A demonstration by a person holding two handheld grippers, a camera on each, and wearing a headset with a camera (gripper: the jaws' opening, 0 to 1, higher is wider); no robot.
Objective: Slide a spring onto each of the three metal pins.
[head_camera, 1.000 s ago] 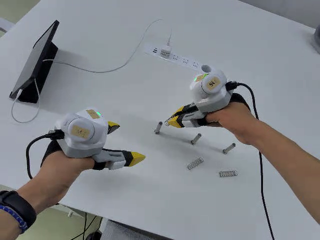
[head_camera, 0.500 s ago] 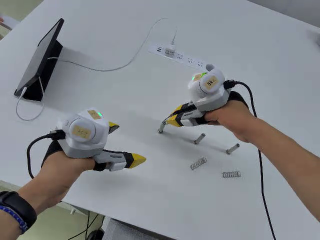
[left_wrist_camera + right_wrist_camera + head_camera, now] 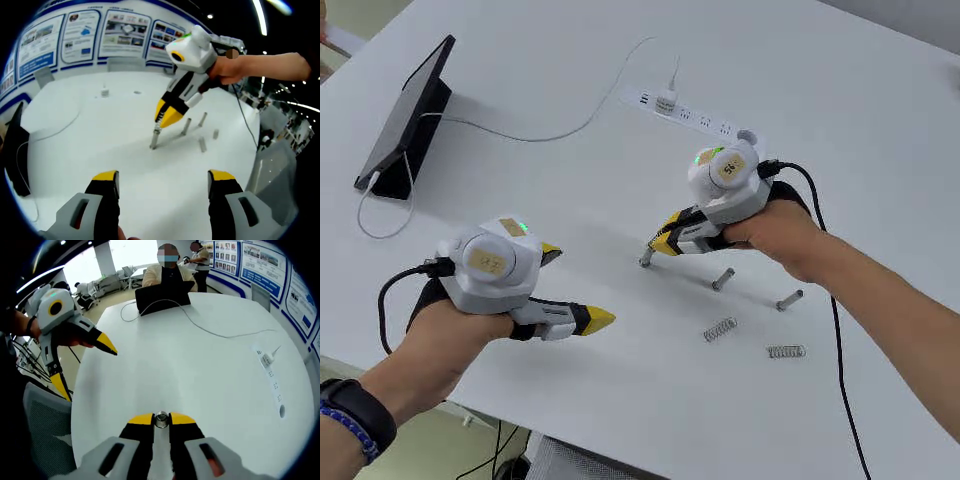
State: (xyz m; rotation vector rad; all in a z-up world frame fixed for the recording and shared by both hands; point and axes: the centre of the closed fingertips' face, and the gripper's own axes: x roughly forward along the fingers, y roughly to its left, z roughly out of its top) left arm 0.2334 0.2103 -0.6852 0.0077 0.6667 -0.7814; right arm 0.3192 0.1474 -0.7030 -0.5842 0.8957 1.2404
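Right gripper [image 3: 660, 243] fingers clamp a spring [image 3: 161, 418] just above the leftmost pin [image 3: 154, 139]. Left gripper [image 3: 163, 175] fingers are spread apart, grasping nothing, above the desk [image 3: 570, 400].

Table [image 3: 570, 90]: smooth, matt white top with a faint sheen. Left gripper [image 3: 574, 285] and right gripper [image 3: 662, 243]: smooth, semi-gloss white plastic housings, matt grey jaw bodies, yellow tips with a dull finish. Pins [image 3: 722, 279]: plain grey metal, dull rather than polished. Spring [image 3: 161, 418], pinched between the right gripper's jaws, and loose springs [image 3: 720, 329]: bright coiled metal wire. Power strip [image 3: 680, 112]: smooth white plastic. Screen [image 3: 405, 120]: dark, glossy face. Black cable [image 3: 820, 200]: smooth sheath. Wristband [image 3: 355, 415]: matt black.
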